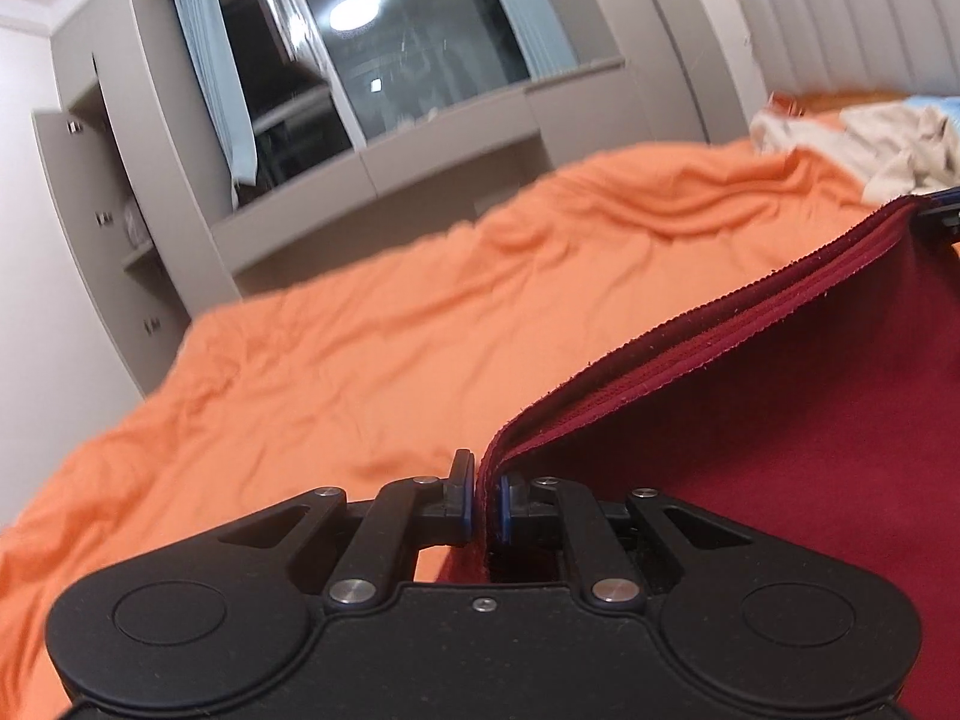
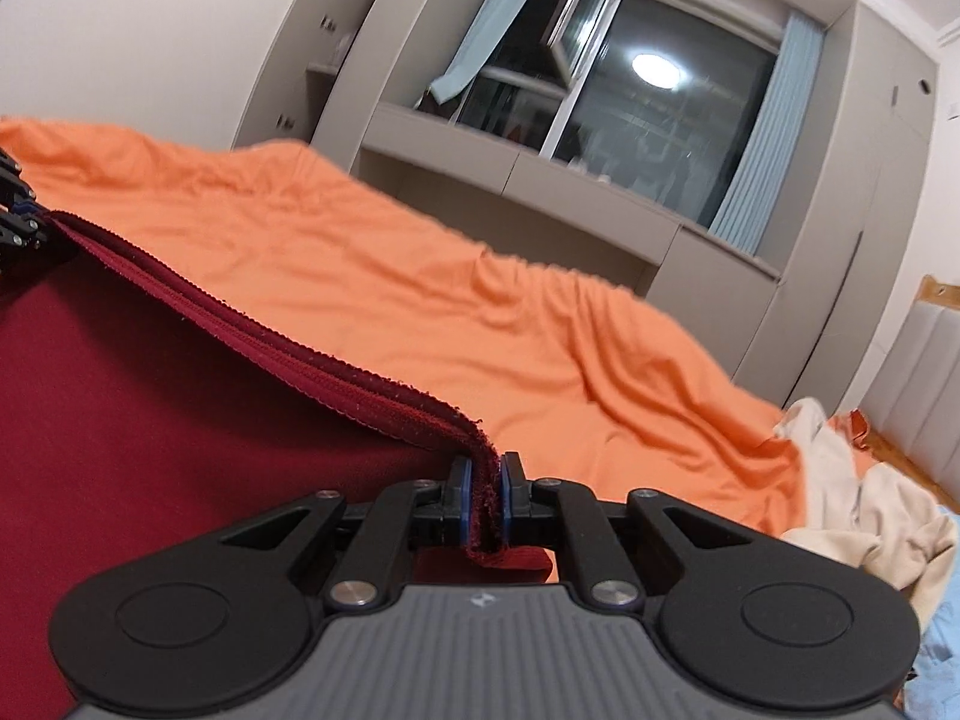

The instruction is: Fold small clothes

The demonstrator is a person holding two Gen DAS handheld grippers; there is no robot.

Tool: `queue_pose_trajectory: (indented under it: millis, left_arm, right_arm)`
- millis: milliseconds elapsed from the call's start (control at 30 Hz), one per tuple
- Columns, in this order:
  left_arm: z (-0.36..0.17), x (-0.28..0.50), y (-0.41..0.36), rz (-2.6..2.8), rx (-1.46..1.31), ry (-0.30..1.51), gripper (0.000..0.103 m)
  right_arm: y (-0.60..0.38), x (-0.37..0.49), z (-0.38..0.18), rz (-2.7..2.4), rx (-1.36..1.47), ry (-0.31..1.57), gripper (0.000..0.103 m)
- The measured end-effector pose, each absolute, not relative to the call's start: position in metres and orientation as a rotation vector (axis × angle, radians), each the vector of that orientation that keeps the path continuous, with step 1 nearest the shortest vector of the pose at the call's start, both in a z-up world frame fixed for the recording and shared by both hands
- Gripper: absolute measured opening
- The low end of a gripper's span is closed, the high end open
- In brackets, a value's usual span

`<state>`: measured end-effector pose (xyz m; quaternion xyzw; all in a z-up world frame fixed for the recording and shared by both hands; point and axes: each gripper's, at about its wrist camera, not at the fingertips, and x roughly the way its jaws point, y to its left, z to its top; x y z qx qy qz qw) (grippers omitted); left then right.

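Dark red garment [image 1: 810, 420] is up off the bed, stretched between my two grippers by its ribbed hem [image 2: 270, 330]. My left gripper [image 1: 486, 498] is pinching one end of that hem, pads pressed together on the fabric; the cloth runs off to its right and hangs below. My right gripper [image 2: 486, 498] is clamped on the other end, a short tail of hem bunched between the pads, cloth running off to its left. Each gripper shows at the far end of the hem in the other's view. Orange bedsheet [image 1: 360, 330] lies ahead of and under both, wrinkled. Beige clothes [image 2: 864, 498] piled on the sheet, right of my right gripper. Window [image 1: 408, 42] with blue curtains beyond the bed.
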<state>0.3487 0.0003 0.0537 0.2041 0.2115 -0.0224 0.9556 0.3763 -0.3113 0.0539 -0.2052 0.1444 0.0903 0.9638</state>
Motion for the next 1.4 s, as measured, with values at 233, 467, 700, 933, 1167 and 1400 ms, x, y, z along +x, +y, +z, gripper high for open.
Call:
queue_pose_trajectory:
  millis: [233,467,700,933,1167,1400]
  left_arm:
    - [0.017,0.389,0.011,-0.067,0.346,0.567,0.009]
    - [-0.003,0.407,0.015,-0.066,0.355,0.620,0.014]
    - [-0.001,0.411,0.028,-0.053,0.266,0.667,0.045]
    - [0.011,0.406,0.058,-0.015,0.124,0.695,0.085]
    - [-0.008,0.412,0.068,0.105,0.201,0.767,0.089]
    - [-0.015,0.417,0.087,0.156,0.112,0.812,0.089]
  right_arm:
    - [-0.310,0.406,0.024,0.198,-0.389,0.397,0.011]
    - [-0.305,0.414,0.009,0.187,-0.420,0.443,0.020]
    - [-0.311,0.412,0.009,0.178,-0.404,0.447,0.066]
    - [-0.317,0.407,0.013,0.171,-0.422,0.447,0.095]
    - [-0.326,0.420,-0.004,0.063,-0.459,0.507,0.102]
    - [-0.360,0.433,-0.008,-0.015,-0.339,0.568,0.102]
